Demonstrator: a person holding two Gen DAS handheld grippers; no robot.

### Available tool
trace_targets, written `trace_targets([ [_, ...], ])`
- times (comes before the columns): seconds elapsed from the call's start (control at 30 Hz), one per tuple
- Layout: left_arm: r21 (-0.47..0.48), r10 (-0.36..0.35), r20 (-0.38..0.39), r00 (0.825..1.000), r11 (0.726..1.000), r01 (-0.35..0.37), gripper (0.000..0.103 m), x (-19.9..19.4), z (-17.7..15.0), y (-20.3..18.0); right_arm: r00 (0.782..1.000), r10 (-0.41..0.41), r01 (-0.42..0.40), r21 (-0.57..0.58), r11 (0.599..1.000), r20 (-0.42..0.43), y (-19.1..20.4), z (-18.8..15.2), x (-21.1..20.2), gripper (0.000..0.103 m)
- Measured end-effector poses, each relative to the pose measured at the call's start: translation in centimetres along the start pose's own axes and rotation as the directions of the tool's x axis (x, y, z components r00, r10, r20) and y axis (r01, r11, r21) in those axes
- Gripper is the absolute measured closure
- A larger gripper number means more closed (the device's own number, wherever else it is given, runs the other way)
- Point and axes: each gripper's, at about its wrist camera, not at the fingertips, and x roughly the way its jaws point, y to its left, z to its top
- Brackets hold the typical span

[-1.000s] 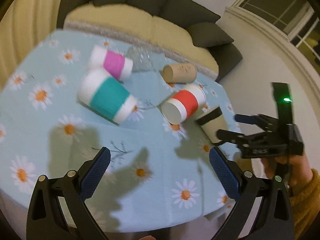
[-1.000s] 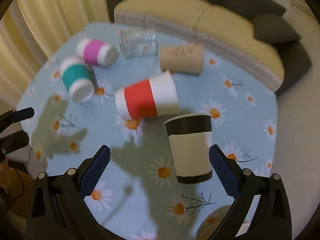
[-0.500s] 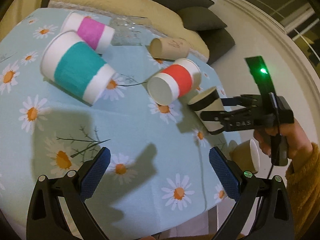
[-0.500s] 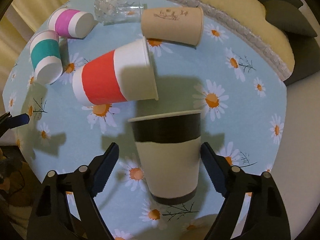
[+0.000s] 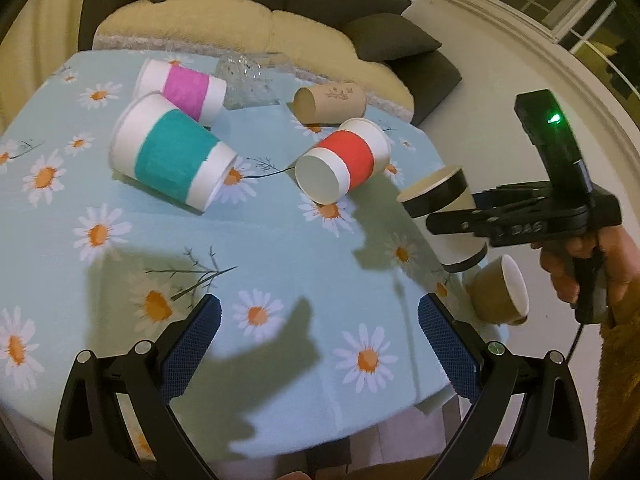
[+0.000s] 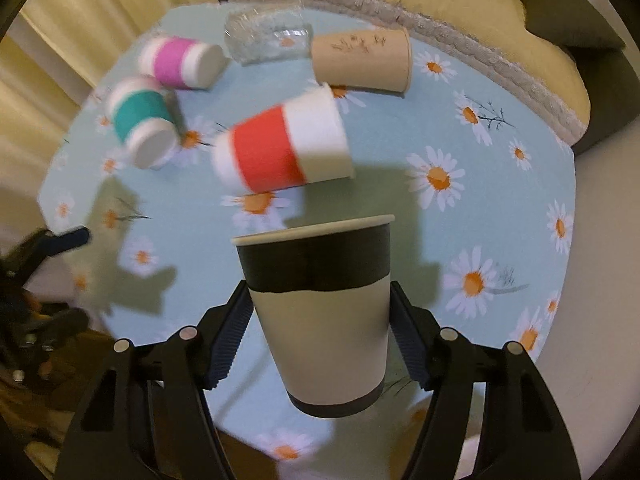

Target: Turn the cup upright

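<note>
A cream paper cup with black bands [image 6: 324,320] is upright between my right gripper's fingers [image 6: 322,340], which are shut on its sides and hold it lifted above the table's right edge. In the left wrist view the same cup [image 5: 444,212] hangs in the right gripper [image 5: 460,224] at the right. My left gripper [image 5: 318,344] is open and empty over the near part of the table. The other cups lie on their sides: red-banded [image 5: 344,166], teal-banded [image 5: 172,158], pink-banded [image 5: 182,92] and plain brown [image 5: 330,100].
The round table [image 5: 280,264] has a light blue daisy cloth. A clear glass [image 5: 248,78] lies at the back. A brown cup [image 5: 498,292] lies on its side at the table's right edge. A sofa [image 5: 280,28] stands behind the table.
My right gripper has closed on the black-banded cup and lifted it off the table. My left gripper has pulled back a little and stays open.
</note>
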Motion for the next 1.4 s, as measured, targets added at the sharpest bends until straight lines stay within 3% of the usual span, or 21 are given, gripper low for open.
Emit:
trace_targets([
  [0.27,0.009,-0.006,0.017,1.0,1.0,0.006,0.007,-3.7,-2.0,1.2,0.987,0.145,-0.152,0.125,0.98,0.068,3.4,-2.6,-1.4,0.036],
  [0.47,0.023,0.037,0.021,0.999,0.999,-0.037,0.007,-5.7,-3.2,2.5,0.986,0.147,-0.158,0.166,0.973,0.078,6.4,-3.6,0.4,0.036],
  [0.67,-0.029,0.077,0.019,0.997,0.997,-0.077,0.007,-6.6,-3.8,5.2,0.985,0.16,-0.171,0.246,0.954,0.065,8.5,-3.9,3.3,0.036],
  [1.07,-0.037,0.085,0.015,0.996,0.996,-0.084,0.007,-6.7,-3.7,5.8,0.972,0.206,-0.233,0.471,0.851,0.109,8.8,-4.7,6.3,0.035],
  [1.4,-0.031,0.091,0.009,0.996,0.995,-0.09,0.007,-6.4,-3.7,5.6,0.971,0.212,-0.241,0.481,0.843,0.115,8.5,-5.4,6.0,0.03],
])
